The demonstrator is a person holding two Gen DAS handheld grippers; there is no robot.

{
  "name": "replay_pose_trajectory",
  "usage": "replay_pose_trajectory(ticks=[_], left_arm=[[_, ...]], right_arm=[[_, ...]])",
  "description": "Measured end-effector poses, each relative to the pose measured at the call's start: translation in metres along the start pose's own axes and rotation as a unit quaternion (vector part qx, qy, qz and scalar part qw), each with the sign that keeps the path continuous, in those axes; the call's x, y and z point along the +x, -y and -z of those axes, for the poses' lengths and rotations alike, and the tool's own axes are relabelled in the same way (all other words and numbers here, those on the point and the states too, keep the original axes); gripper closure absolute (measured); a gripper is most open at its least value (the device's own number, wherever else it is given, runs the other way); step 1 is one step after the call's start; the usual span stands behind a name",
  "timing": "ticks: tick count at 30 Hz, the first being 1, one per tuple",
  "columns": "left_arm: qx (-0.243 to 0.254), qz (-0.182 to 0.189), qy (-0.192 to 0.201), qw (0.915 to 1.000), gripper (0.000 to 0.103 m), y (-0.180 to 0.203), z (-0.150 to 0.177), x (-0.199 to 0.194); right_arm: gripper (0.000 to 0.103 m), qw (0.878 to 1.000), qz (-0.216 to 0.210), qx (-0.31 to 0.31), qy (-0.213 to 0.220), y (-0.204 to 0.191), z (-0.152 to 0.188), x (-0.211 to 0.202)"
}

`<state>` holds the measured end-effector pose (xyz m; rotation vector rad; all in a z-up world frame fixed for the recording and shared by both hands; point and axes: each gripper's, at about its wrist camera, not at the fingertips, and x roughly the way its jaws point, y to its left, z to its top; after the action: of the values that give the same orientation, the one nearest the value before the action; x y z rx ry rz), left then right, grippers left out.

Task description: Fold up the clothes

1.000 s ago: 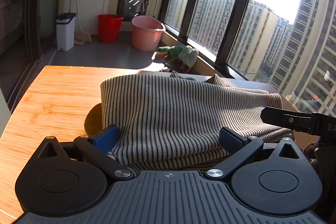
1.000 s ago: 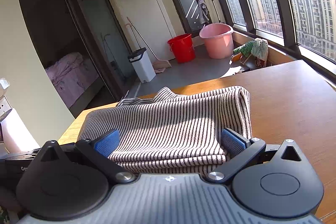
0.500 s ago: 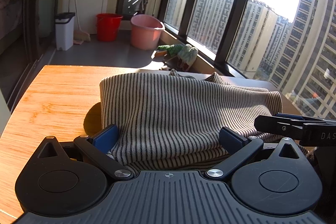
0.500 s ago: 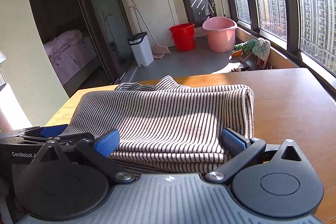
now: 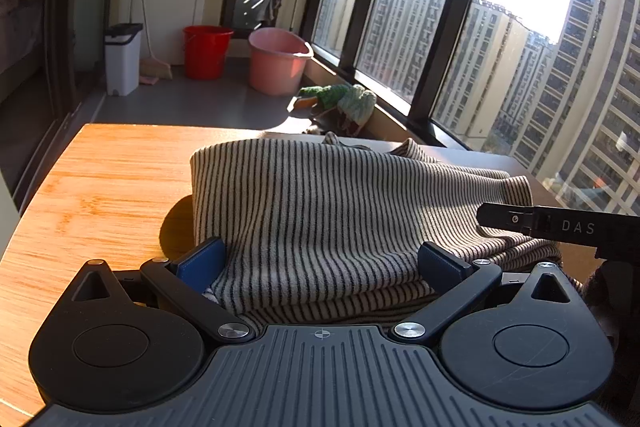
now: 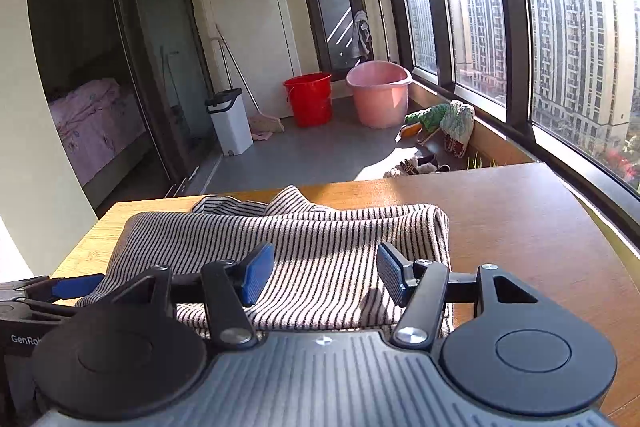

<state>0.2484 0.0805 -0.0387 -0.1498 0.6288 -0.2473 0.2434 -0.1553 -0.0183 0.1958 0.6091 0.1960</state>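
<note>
A beige garment with thin dark stripes lies folded in layers on the wooden table. My left gripper stands open and wide, its blue pads on either side of the garment's near edge. In the right wrist view the same garment runs between the pads of my right gripper, whose jaws are closing. The cloth lies between them, and the pads do not visibly press it. One black finger of the right gripper reaches over the garment's right end. The left gripper's fingers show at the garment's left end.
Beyond the table's far edge lies a grey floor with a pink basin, a red bucket, a white bin and a broom. Large windows run along the right. A green cloth heap sits by the sill.
The right gripper's jaws have narrowed from wide open around the garment's near edge, and its view has swung slightly. The left gripper and the garment have stayed in place.
</note>
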Motion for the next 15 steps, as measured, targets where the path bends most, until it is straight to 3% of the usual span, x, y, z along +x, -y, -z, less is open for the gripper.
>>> replay_pose_trajectory(ticks=[3, 9, 15], left_arm=[[-0.001, 0.001, 0.0, 1.0, 0.0, -0.001, 0.0, 0.0], [-0.001, 0.001, 0.001, 1.0, 0.0, -0.003, -0.001, 0.0], [-0.003, 0.003, 0.001, 1.0, 0.0, -0.006, -0.002, -0.001]], right_arm=[[0.048, 1.0, -0.008, 0.011, 0.009, 0.006, 0.004, -0.004], [0.048, 0.999, 0.033, -0.038, 0.015, -0.011, 0.01, -0.017], [0.045, 0.997, 0.021, -0.072, 0.0, -0.021, 0.023, -0.033]])
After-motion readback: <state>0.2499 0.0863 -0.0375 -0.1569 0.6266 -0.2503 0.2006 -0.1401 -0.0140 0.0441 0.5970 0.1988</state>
